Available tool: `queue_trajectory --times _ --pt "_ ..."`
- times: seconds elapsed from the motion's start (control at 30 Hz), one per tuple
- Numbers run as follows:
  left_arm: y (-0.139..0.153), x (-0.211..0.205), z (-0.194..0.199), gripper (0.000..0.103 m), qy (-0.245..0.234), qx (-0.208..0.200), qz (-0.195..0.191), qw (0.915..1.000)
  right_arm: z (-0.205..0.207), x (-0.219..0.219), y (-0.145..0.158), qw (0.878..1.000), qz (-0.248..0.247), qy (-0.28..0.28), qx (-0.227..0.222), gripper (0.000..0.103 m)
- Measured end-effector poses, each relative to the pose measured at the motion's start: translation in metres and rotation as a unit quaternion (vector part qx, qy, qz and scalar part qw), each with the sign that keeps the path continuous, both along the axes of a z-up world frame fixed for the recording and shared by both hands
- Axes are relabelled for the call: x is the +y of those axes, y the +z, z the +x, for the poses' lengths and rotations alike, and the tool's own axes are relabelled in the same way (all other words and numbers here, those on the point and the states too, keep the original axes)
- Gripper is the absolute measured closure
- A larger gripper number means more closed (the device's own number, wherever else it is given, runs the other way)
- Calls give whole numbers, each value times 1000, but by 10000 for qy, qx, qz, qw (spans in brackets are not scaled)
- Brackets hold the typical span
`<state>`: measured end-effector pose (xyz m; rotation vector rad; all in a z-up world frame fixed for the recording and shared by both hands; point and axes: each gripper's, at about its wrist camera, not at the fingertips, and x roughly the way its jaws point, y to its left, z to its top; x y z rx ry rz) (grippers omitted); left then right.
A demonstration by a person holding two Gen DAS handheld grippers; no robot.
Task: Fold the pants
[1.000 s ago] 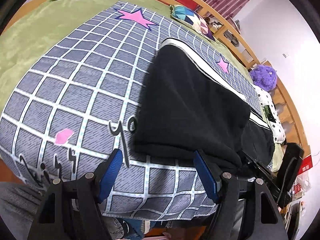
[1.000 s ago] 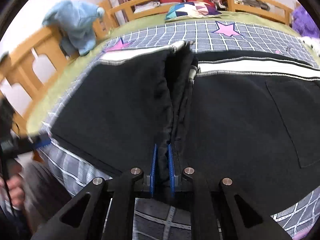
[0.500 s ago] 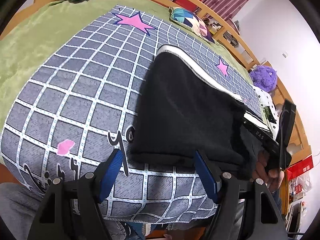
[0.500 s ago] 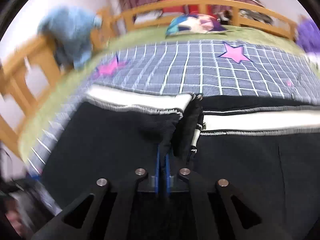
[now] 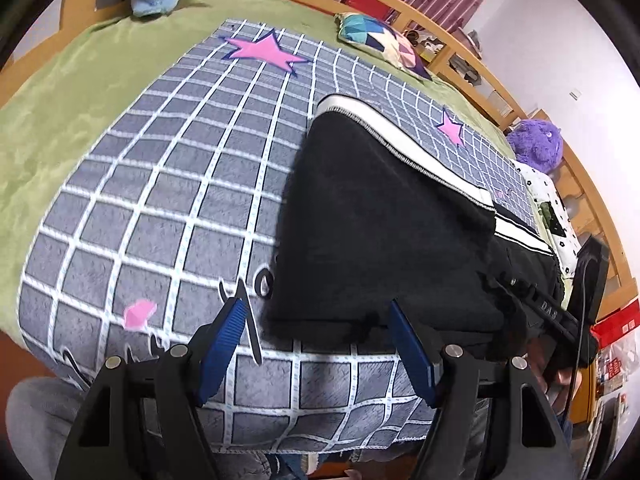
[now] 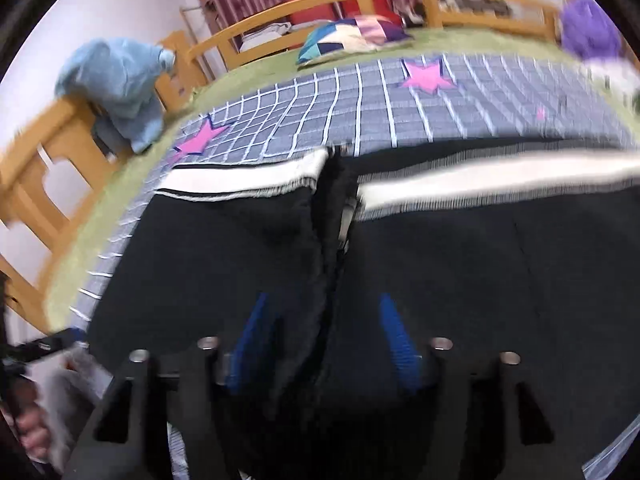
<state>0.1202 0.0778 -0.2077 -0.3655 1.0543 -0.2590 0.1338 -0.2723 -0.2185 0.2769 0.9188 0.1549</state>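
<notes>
Both grippers, left gripper (image 5: pixel 316 344) and right gripper (image 6: pixel 324 344), show jaws spread, holding nothing. Black pants (image 5: pixel 380 216) mid-frame look soft, floppy; best pinched at the near hem.

I see black pants (image 5: pixel 384 216) with a white side stripe (image 6: pixel 500 180). Blanket (image 5: pixel 168 184) is grey with a white grid and pink stars. Green bedsheet (image 5: pixel 60 112), tan wooden bed rail (image 6: pixel 36 152), blue gripper pads (image 5: pixel 224 340), purple plush toy (image 5: pixel 538 146).
</notes>
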Motion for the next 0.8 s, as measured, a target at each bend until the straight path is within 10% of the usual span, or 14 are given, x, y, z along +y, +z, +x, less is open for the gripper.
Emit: queue_trajectory --times 0.13,0.2,0.3,0.47,0.67,0.8 --pt "-7 -8 -6 31 -89 180 -37 9998 2 9 -24 9998 -42 -22 169 45" --pt "-5 -11 -11 31 -137 169 49 9998 7 19 -23 9999 -106 3 70 81" --pt "2 -12 -16 31 -139 96 154 9997 8 19 -7 9999 -23 140 -90 89" --pt "14 -11 -18 31 -111 -48 171 9998 -9 -23 35 9960 -2 -459 -766 90" --pt "18 -37 0 31 -327 -133 289 9990 1 -44 -20 9991 -156 -327 222 80" --pt "30 -56 12 31 -491 -346 493 9970 -20 -51 3 9981 -198 -557 -145 70"
